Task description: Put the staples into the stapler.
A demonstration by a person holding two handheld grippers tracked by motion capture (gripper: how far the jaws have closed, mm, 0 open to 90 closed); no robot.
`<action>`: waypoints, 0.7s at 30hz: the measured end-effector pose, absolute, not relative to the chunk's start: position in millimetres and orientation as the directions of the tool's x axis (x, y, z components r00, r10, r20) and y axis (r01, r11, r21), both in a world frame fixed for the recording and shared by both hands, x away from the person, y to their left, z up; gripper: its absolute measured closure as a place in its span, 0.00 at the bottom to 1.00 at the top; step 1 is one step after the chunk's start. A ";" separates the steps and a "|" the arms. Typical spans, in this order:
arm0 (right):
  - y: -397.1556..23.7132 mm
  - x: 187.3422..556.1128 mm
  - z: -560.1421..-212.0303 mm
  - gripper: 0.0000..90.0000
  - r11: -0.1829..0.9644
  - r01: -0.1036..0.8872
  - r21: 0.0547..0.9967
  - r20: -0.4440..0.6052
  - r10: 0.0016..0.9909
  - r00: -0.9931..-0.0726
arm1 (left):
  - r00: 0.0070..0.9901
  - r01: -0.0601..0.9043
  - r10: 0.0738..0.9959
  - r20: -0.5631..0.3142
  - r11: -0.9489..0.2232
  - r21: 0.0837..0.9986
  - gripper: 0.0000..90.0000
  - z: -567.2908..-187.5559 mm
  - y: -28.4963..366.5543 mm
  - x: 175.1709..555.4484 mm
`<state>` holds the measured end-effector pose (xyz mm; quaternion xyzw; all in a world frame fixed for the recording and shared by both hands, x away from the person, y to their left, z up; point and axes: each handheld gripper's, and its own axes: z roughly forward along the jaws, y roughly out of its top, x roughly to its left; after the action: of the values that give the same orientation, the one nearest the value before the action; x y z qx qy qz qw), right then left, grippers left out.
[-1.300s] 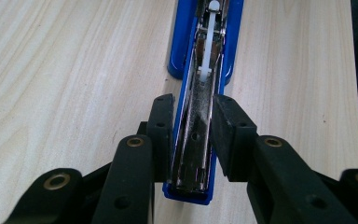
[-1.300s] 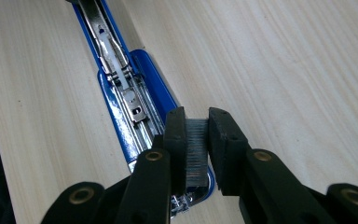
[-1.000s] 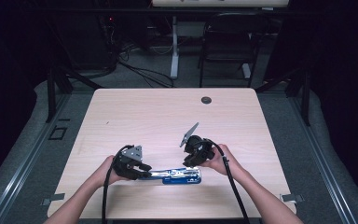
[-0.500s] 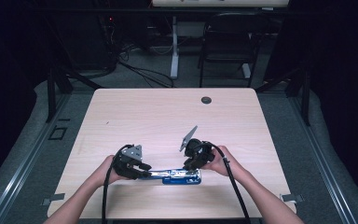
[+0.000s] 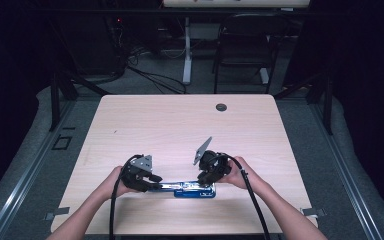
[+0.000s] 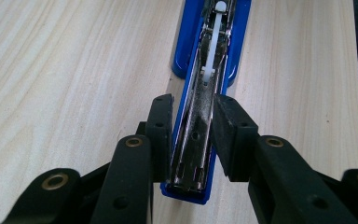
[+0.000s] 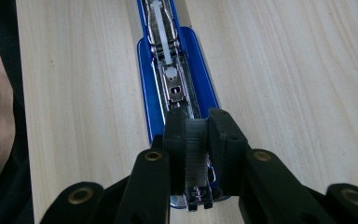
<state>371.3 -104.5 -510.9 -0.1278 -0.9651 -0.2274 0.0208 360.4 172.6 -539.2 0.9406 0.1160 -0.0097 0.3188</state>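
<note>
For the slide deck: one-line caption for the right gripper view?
Right gripper shut on a strip of staples over the open blue stapler on the wooden table.

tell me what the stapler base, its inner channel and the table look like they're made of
Stapler base: glossy blue, likely plastic or painted metal; soft highlights leave it open.
Channel: bare shiny metal, mirror-like silver glints.
Table: pale wood-grain top, matte, probably laminate rather than solid wood.

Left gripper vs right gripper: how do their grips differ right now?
The left gripper clamps the metal channel of the blue stapler; the right gripper pinches a strip of staples over the stapler's other end. In the high view, the left gripper's plate lies flatter, the right gripper's tilts up. Both are shut, low over the table.
</note>
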 end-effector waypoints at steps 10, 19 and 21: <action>-105.4 370.3 -513.0 0.87 0.876 0.235 0.420 0.083 0.221 -0.972 | 0.972 0.229 0.206 -0.109 -0.760 0.608 0.77 -540.3 172.6 360.9; -106.0 369.2 -514.7 0.87 0.889 0.188 0.417 0.063 0.179 -0.982 | 0.972 0.231 0.206 -0.112 -0.758 0.610 0.77 -540.6 172.5 361.0; -105.5 368.4 -515.9 0.87 0.893 0.178 0.414 0.057 0.169 -0.984 | 0.972 0.231 0.206 -0.112 -0.757 0.611 0.77 -540.7 172.5 361.1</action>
<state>368.4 -105.5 -515.9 -0.0892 -0.9728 -0.2136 0.0097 361.1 172.5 -540.7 0.9371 0.1167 -0.0191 0.3283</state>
